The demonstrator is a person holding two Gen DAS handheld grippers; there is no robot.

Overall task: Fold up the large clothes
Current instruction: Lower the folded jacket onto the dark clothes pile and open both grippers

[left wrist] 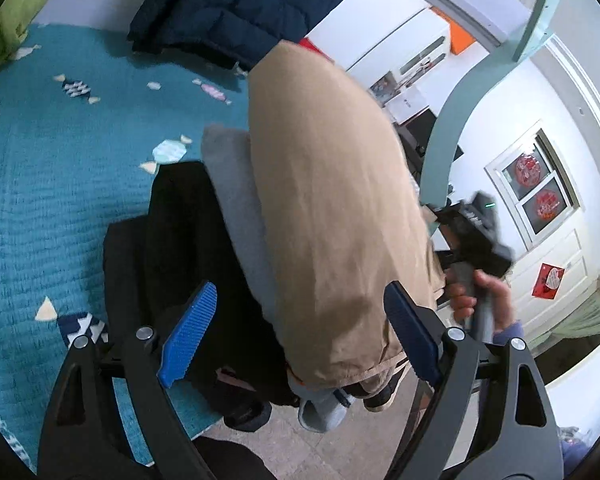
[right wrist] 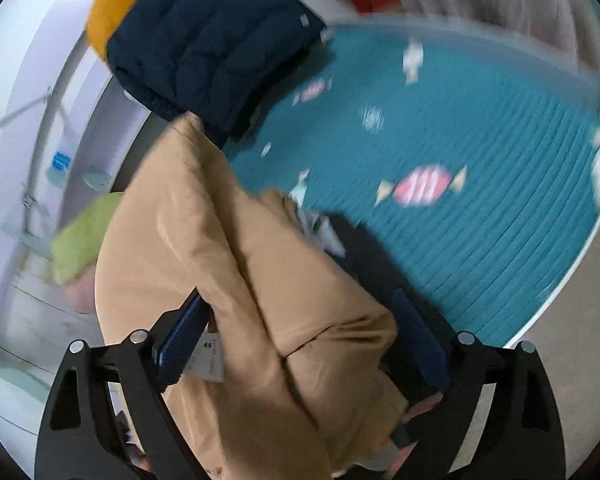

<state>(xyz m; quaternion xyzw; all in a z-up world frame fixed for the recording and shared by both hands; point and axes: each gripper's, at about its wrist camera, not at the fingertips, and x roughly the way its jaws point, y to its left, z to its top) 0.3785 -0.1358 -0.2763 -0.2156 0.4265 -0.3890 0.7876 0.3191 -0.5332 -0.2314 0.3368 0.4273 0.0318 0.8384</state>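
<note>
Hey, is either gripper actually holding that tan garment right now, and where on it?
Neither. The tan garment lies between both open grippers, left gripper and right gripper, with no pad visibly pressing on it.

Soft, even daylight is filling both views, bright and without hard shadows. The left wrist view is staying mostly sharp, though the white door (left wrist: 556,216) is glaring pale and the hand (left wrist: 480,300) is smearing slightly. The right wrist view is blurring heavily: candy prints on the teal bedspread (right wrist: 480,128) are streaking. Fisheye bending is curving every edge, with dark corners ringing both.
</note>
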